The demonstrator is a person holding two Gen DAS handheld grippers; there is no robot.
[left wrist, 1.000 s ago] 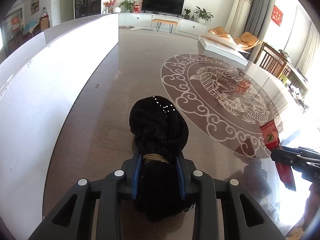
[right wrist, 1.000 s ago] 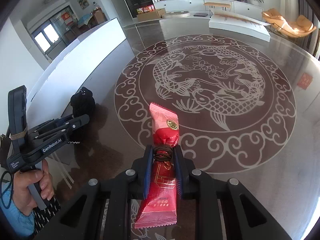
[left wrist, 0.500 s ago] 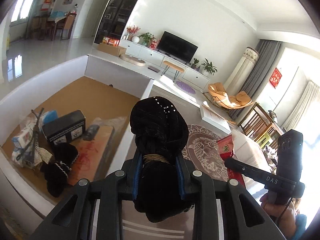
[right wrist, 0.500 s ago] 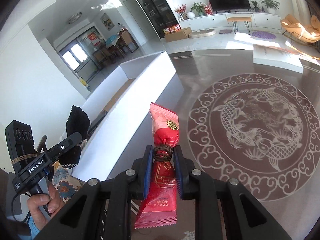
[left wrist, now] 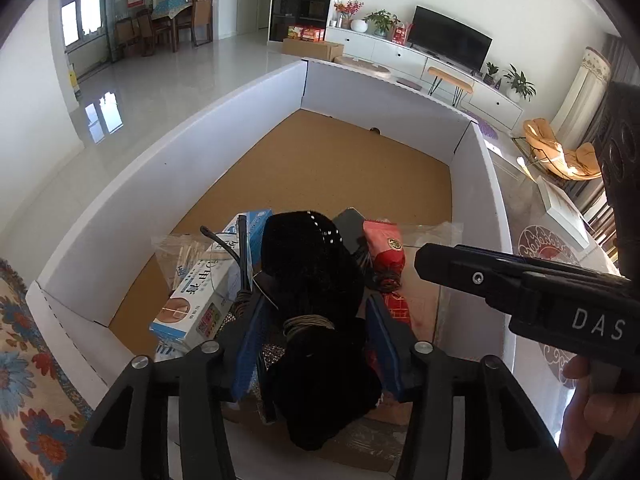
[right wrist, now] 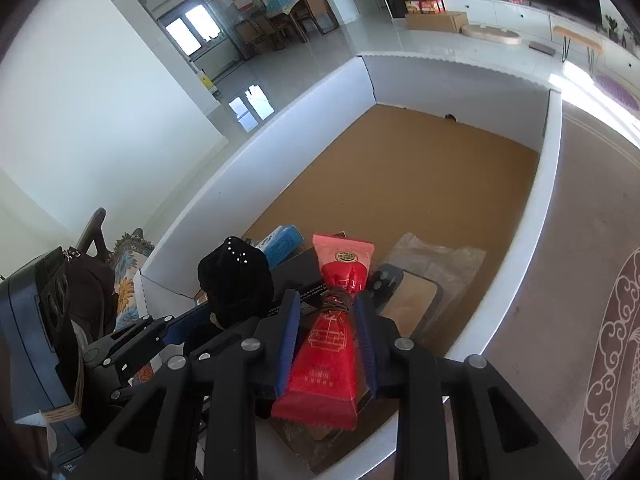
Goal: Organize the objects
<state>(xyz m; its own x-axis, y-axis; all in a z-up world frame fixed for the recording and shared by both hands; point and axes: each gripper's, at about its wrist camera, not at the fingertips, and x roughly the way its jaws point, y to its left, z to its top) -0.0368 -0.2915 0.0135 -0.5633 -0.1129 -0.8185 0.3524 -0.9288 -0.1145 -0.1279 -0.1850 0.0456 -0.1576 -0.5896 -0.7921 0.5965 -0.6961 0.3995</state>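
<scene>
My left gripper (left wrist: pixel 310 318) is shut on a black velvet pouch (left wrist: pixel 308 272) with small studs and holds it above the near end of a large white box (left wrist: pixel 192 152). My right gripper (right wrist: pixel 326 312) is shut on a red snack packet (right wrist: pixel 334 344) and holds it over the same end of the box (right wrist: pixel 536 216). The pouch also shows in the right wrist view (right wrist: pixel 236 280), left of the packet. The right gripper's finger crosses the left wrist view (left wrist: pixel 520 284), with the packet (left wrist: pixel 386 256) beyond it.
The box has a brown floor (left wrist: pixel 340 168), bare at the far end. Its near end holds a white and blue carton (left wrist: pixel 208 284), a clear plastic bag (right wrist: pixel 436 264), a dark remote (right wrist: pixel 384 284) and a black box. The patterned table (right wrist: pixel 560 320) lies right.
Both grippers have moved left from above the patterned table to above the near end of the white box, each still holding its object. They now sit close together.
</scene>
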